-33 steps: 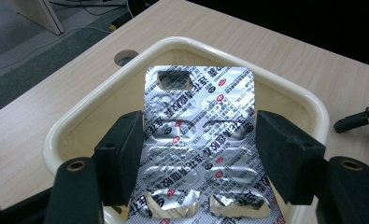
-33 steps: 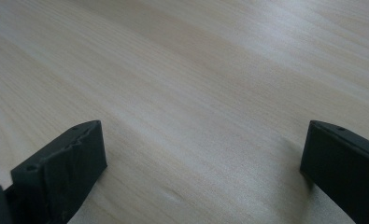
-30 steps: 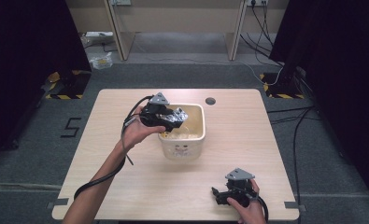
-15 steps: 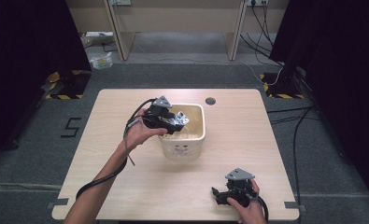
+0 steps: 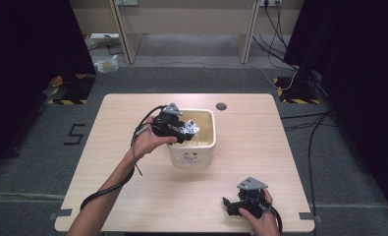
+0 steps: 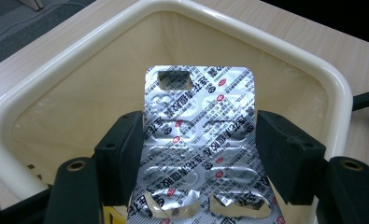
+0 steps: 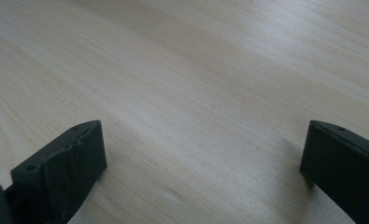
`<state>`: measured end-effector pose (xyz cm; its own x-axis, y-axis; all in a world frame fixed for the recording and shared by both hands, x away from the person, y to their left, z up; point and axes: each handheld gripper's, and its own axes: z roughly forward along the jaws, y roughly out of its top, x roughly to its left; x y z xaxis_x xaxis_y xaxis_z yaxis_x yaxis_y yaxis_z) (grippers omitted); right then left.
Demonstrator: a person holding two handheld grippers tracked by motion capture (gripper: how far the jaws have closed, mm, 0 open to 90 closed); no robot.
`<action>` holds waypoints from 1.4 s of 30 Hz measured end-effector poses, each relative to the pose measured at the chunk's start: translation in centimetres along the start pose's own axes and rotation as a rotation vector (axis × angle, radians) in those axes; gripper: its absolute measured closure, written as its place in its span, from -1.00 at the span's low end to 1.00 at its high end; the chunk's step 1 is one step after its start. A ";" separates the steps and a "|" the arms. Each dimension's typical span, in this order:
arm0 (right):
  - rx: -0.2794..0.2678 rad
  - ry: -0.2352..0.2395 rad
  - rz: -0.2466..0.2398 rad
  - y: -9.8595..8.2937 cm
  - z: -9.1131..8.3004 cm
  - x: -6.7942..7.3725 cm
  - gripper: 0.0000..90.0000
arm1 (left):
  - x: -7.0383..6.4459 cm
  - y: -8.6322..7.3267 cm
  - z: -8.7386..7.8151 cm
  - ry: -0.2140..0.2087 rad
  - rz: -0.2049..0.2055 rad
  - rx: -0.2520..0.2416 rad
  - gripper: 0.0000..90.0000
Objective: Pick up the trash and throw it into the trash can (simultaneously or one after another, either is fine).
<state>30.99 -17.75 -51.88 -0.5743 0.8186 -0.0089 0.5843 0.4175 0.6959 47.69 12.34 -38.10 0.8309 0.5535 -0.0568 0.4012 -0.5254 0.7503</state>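
the left gripper (image 6: 198, 154) holds a silver pill sheet (image 6: 198, 140) over the open cream bin (image 5: 208, 147) mid-table; the right gripper (image 7: 203, 168) rests wide open near the table's (image 5: 280, 147) front right corner.

In the left gripper view, the left gripper (image 6: 198, 140) holds a silver blister pack (image 6: 198, 140) between its two black jaws, which press on the left and right edges of the pack. The pack stands upright, with printed text and red marks on its foil and a small cut-out hole near its top. Some pockets at its lower end are torn open. Behind and under the pack is a cream plastic bin (image 6: 285, 49) with a thick rounded rim, standing on a light wooden table (image 6: 313, 25).
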 end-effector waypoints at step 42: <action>-0.001 0.002 0.002 0.0 0.0 0.0 -0.99 | -0.6 0.4 -2.4 0.003 -0.011 -0.063 -0.54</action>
<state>30.99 -17.74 -51.89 -0.5740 0.8188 -0.0061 0.5848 0.4151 0.6969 46.45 13.38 -36.21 0.8255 0.5609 -0.0636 0.3854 -0.4777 0.7895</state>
